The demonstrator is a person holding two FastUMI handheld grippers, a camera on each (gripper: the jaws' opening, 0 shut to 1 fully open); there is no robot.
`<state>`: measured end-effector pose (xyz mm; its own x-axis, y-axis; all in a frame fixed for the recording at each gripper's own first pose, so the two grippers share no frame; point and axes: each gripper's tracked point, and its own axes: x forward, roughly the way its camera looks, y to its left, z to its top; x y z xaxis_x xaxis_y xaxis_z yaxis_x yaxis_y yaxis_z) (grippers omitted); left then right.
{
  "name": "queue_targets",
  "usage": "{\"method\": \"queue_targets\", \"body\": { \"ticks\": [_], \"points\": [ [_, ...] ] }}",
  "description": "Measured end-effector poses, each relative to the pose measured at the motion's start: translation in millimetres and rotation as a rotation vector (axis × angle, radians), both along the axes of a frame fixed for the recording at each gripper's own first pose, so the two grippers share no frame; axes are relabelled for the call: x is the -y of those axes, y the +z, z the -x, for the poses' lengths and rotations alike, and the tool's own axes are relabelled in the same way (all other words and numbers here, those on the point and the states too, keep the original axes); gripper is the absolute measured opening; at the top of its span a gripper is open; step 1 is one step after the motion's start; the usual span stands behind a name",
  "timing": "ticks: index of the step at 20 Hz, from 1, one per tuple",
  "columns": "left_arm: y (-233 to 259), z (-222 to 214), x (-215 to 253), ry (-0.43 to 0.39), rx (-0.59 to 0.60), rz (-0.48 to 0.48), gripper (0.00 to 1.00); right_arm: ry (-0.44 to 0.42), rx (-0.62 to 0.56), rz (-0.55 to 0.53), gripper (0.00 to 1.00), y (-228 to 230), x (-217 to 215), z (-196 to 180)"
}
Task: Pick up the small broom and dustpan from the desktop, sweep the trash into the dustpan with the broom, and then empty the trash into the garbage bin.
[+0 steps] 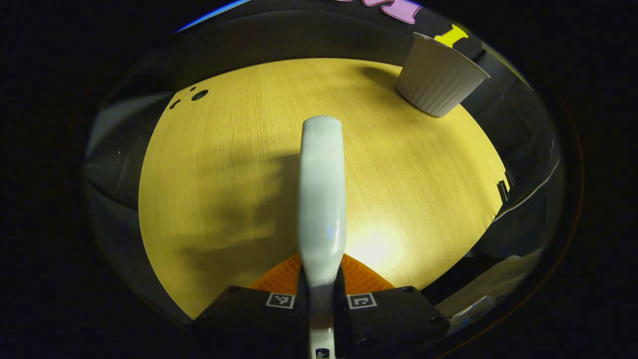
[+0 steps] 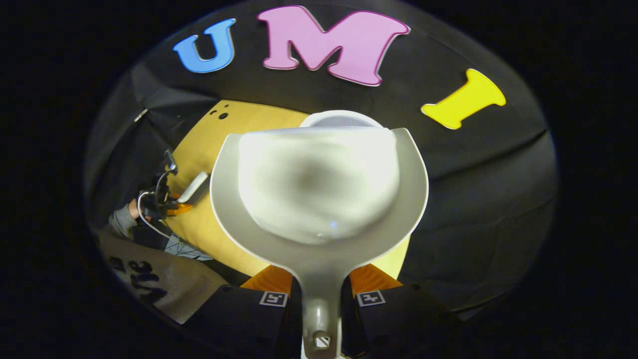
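Dustpan [image 2: 319, 199] sits clamped in the right gripper [image 2: 321, 299]: both fingers close in on its narrow handle, which runs down between them at the bottom of the right gripper view, a hanging hole visible at the handle's end. The pan's pale scoop spreads wide ahead of the fingers, its open mouth pointing away from the camera and held up over the far end of the wooden desktop [image 2: 199, 224]. Just past the pan's front edge the round rim of the garbage bin [image 2: 341, 118] shows, with the pan's lip directly in front of it; whether they touch I cannot tell. Contents of the pan are not discernible. Small broom [image 1: 321, 199] is in the left gripper [image 1: 321, 294], fingers narrowed onto the pale shaft, which juts straight forward above the desktop [image 1: 209, 174] and casts a broad shadow to its left. Which end of the broom points forward I cannot tell. In the left gripper view the garbage bin [image 1: 438, 80], a white ribbed tub, stands at the far right of the desktop near the black cloth wall. In the right gripper view, the left gripper [image 2: 162, 197] appears farther off at the left, held by a hand with a grey sleeve [image 2: 118, 222], the broom [image 2: 193, 187] angled out from it over the desktop.
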<state>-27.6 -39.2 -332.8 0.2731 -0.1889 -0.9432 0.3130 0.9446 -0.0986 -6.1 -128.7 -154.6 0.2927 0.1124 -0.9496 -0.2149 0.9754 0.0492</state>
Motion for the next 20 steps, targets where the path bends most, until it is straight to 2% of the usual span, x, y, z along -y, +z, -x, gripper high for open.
{"method": "queue_targets", "body": {
  "ticks": [1,2,5,7,12,16,19,20],
  "points": [
    [0,-1,0,0.005,-0.001,-0.003,0.24,0.019,-0.008,-0.021,0.40,-5,-15,10],
    [-1,-1,1,0.009,-0.005,-0.008,0.22,0.036,-0.022,-0.037,0.35,-13,-29,21],
    [-1,-2,0,0.015,-0.005,-0.027,0.24,0.085,-0.048,-0.025,0.35,-45,-58,40],
    [-2,-2,0,0.022,-0.004,-0.035,0.22,0.113,-0.076,-0.016,0.35,-77,-77,52],
    [-5,-4,-1,0.054,-0.009,-0.069,0.24,0.154,-0.141,-0.007,0.35,-178,-120,70],
    [-11,-6,-1,0.072,-0.007,-0.105,0.24,0.121,-0.157,-0.020,0.35,-244,-139,66],
    [-11,-5,2,0.085,-0.004,-0.125,0.24,0.073,-0.157,-0.036,0.35,-273,-143,58],
    [-12,-4,3,0.092,-0.007,-0.126,0.24,0.054,-0.156,-0.035,0.40,-283,-141,56]
  ]
}}
